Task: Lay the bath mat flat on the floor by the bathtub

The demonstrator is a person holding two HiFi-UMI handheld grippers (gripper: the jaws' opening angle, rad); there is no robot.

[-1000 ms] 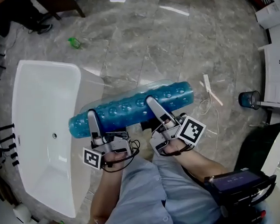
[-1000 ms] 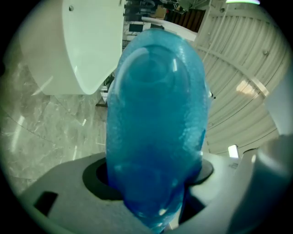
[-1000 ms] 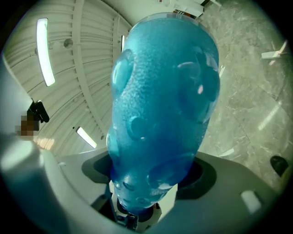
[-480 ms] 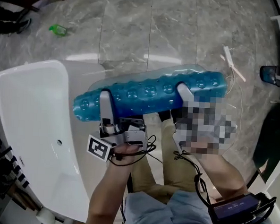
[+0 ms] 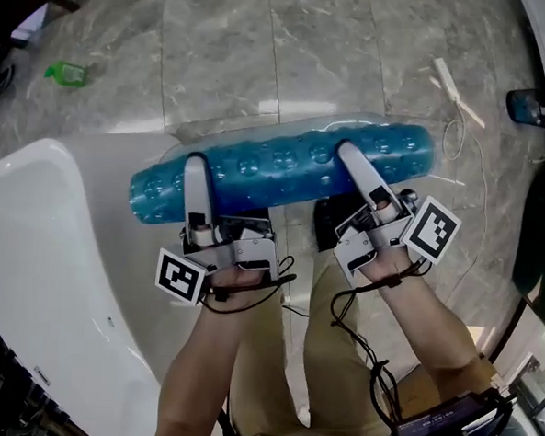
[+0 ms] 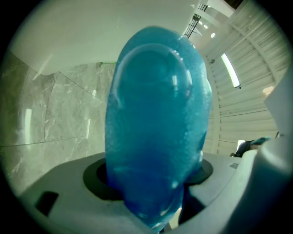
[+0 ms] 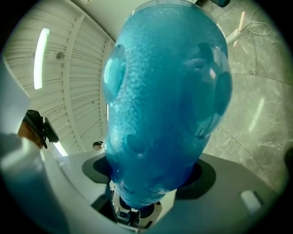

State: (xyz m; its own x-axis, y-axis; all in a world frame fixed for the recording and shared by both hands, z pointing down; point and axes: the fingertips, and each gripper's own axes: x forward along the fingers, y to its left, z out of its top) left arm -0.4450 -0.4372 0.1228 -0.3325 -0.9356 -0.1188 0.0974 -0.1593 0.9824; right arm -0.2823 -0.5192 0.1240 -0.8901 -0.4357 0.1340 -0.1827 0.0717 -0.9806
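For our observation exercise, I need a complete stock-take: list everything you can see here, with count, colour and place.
bath mat: one, translucent blue, rolled, held crosswise beside the tub
bathtub: one, white, left side
floor: grey marble tiles, all around
small object: one, green, on the floor upper left; too small to identify
sticks: pale, on the floor upper right
container: one, dark, right edge
left hand-held gripper: one, grey, shut on the mat's left part
right hand-held gripper: one, grey, shut on the mat's right part
person's forearms: two, bottom centre
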